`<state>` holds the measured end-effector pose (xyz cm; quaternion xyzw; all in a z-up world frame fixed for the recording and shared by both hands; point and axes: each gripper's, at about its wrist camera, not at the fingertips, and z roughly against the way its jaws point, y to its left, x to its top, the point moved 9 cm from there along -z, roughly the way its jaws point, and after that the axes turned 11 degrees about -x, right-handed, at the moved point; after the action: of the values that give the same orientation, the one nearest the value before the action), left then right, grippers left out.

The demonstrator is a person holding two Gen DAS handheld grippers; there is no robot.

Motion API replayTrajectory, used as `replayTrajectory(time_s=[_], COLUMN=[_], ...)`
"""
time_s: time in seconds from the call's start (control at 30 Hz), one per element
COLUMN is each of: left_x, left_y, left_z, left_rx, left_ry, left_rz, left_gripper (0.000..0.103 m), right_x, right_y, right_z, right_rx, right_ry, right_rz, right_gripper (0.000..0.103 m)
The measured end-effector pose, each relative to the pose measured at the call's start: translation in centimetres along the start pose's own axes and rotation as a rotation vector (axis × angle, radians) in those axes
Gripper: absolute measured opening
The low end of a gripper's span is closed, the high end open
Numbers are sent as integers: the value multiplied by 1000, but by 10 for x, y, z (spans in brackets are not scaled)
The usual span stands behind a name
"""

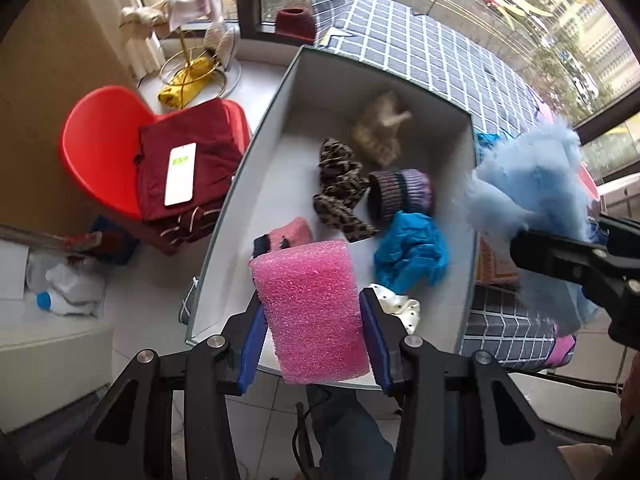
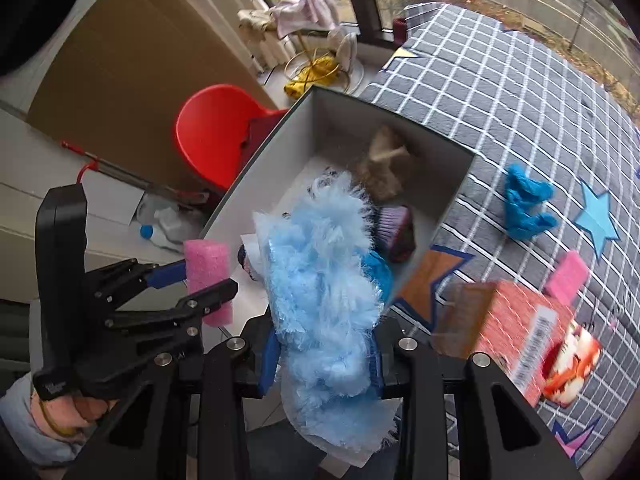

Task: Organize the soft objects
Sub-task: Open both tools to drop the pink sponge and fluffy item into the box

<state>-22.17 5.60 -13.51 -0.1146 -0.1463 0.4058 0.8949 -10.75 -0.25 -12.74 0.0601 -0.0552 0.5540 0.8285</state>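
Two grippers hang over the open grey cardboard box (image 1: 256, 148) at mid-frame. In the left wrist view the left gripper (image 1: 314, 340) has its blue pads clamped on a pink foam sponge block (image 1: 312, 308), low in the frame above the box's near end. The right gripper (image 2: 326, 354) pinches a fluffy light-blue fabric piece (image 2: 324, 276) (rather blurred), low centre in its view. Inside the box lie a leopard-print scarf (image 1: 340, 188), a purple knitted hat (image 1: 400, 196) and a crumpled blue glove (image 1: 412, 256).

Two fisheye wrist views look steeply down, close above the same open grey box (image 1: 256, 148) (image 2: 448, 204), side by side.
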Motion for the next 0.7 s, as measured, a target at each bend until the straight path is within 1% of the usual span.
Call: replayTrajectory(time_s=[0.17,0.43,0.57,0.6,0.63,0.67,0.7], left_x=[3,17,22,23,23,23,22], left_y=[2,-8,-12,-12,-12,-12,-10], left_z=[-6,-19,-24,-26,-28,-31,-34], left_rx=[-5,1,-13,-21,-26,-41,-51], left_ry=[3,7,7,13,16,29,41], left_rz=[12,0,2,7,13,27,38], left_gripper=[49,49,50,54,63,70,82], right_x=[15,44,53,56,59,61,62], right_y=[6,-1,-3,-4,-5,-7,-9], right_z=[-13,-30,-37,-39,-41,-42,-44], right_rx=[-10,-19,-27,-29,-31,-34,-33], right_ry=[22,43,48,51,51,53,56], right_rz=[30,18,17,14,11,6,-1], right_gripper=[37,37,37,37,37,39,45])
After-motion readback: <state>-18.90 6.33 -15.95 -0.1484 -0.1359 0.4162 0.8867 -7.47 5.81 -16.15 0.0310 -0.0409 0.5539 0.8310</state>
